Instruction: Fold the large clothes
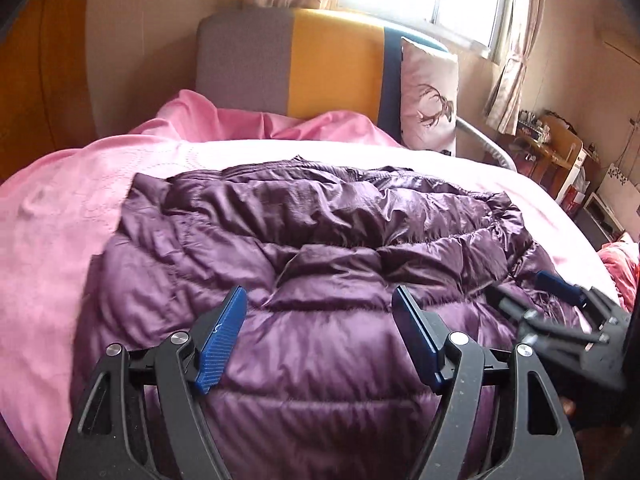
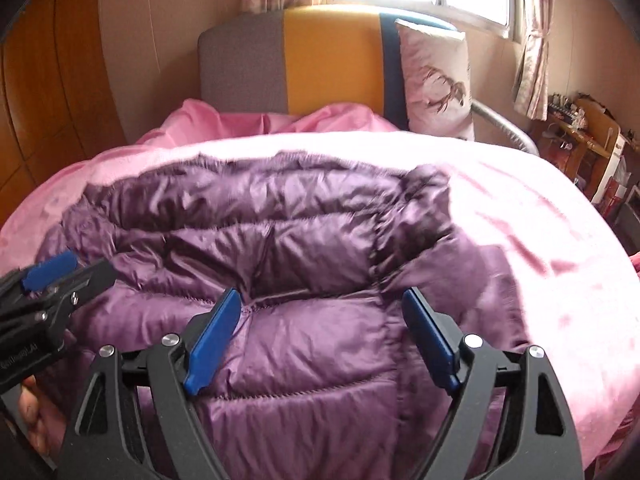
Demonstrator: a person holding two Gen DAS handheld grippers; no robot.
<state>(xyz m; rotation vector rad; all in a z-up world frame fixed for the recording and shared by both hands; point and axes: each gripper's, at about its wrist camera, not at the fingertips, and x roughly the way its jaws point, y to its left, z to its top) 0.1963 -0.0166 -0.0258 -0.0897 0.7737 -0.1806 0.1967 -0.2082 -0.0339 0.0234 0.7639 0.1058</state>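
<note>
Item 1: purple jacket (image 1: 320,240), spread flat mid-bed (image 1: 60,240) for folding. My left gripper (image 1: 318,312) and right gripper (image 2: 322,314) hover above its near hem, jaws spread, holding nothing.

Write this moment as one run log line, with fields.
step: fold jacket | left gripper: open, over purple down jacket | right gripper: open, over jacket | jacket: lying on pink bedcover, not held

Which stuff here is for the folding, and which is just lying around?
For the folding:
purple puffy jacket
left tool, open
right tool, open

Just lying around:
deer pillow
pink bedspread
headboard
curtains
</note>
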